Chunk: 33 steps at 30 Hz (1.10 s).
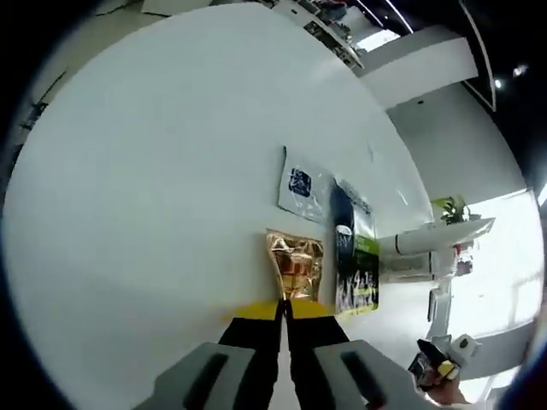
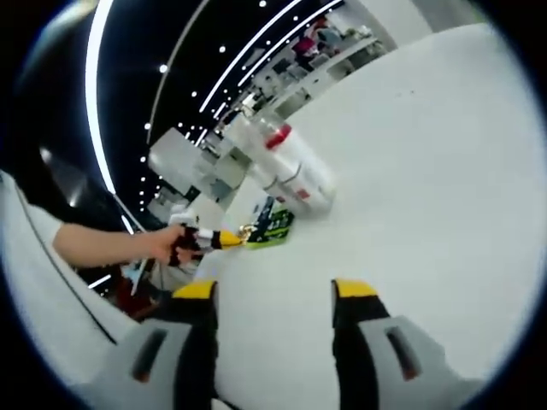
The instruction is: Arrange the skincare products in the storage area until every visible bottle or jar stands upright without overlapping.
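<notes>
Two grippers in my views. Left gripper (image 1: pixel 283 309) pinched tight on gold sachet (image 1: pixel 296 265). Right gripper (image 2: pixel 275 290) spread wide over bare white table (image 2: pixel 427 188). Beyond sachet: green-black packet (image 1: pixel 354 269), white packet (image 1: pixel 301 184) lying flat.

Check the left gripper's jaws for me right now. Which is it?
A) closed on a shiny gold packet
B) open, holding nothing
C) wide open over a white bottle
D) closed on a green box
A: in the left gripper view the left gripper has its yellow-tipped jaws pressed together at the lower edge of the shiny gold packet, beside the green-and-black packet.
</notes>
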### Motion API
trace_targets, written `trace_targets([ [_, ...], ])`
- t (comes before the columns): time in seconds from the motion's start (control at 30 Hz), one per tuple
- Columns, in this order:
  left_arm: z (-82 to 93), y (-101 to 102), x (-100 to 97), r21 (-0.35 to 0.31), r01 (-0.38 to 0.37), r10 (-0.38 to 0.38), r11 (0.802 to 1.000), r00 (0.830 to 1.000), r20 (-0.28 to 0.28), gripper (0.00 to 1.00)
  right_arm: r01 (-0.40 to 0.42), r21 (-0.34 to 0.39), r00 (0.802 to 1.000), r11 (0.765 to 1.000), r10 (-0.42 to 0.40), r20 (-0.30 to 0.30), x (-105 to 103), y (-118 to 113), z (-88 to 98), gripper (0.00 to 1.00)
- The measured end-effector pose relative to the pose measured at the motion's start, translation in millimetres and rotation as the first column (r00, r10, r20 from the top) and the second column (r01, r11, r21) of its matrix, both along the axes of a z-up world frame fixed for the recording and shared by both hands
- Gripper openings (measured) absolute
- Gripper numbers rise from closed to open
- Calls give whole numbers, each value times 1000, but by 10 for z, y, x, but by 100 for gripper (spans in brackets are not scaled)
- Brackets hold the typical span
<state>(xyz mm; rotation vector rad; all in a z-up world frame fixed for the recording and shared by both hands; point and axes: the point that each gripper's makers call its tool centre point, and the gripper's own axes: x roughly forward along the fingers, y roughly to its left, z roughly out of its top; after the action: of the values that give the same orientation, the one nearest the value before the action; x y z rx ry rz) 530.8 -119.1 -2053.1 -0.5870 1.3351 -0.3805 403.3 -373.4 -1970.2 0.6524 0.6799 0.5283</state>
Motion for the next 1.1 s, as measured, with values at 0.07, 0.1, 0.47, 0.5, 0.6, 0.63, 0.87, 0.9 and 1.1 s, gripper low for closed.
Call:
trace_targets([
  [0.07, 6, -7, 5, 21, 66, -66, 998, 998, 1, 1, -4, -1, 1000, 1000, 4, -2, -8, 12, -3, 51],
  [0.1, 6, -6, 13, 33, 79, -79, 996, 997, 1, 1, -4, -2, 1000, 1000, 4, -2, -11, 15, -3, 51],
  [0.47, -1, 26, 38, 79, 103, -104, 992, 994, 16, 3, -1, -5, 1000, 1000, 0, -8, -42, 20, -17, 51],
  [0.5, -2, 28, 37, 78, 97, -99, 992, 995, 15, 3, -3, -8, 1000, 1000, 3, -8, -42, 24, -19, 51],
  [0.6, 0, 33, 39, 77, 85, -86, 993, 996, 12, 3, -10, -12, 1000, 1000, 10, -9, -48, 33, -32, 51],
  [0.63, 0, 35, 40, 79, 85, -87, 993, 996, 12, 3, -11, -13, 1000, 1000, 11, -10, -49, 36, -32, 51],
  [0.87, 30, 36, 1, 74, 72, -72, 995, 997, -1, 6, -22, -18, 1000, 1000, 22, -5, -55, 59, -16, 51],
  [0.9, 33, 38, -2, 75, 71, -71, 995, 997, 0, 6, -23, -17, 1000, 1000, 23, -4, -51, 60, -14, 51],
  [1.1, 44, 59, 6, 83, 58, -58, 995, 998, 2, 9, -22, -18, 1000, 1000, 22, 2, -48, 53, -1, 51],
])
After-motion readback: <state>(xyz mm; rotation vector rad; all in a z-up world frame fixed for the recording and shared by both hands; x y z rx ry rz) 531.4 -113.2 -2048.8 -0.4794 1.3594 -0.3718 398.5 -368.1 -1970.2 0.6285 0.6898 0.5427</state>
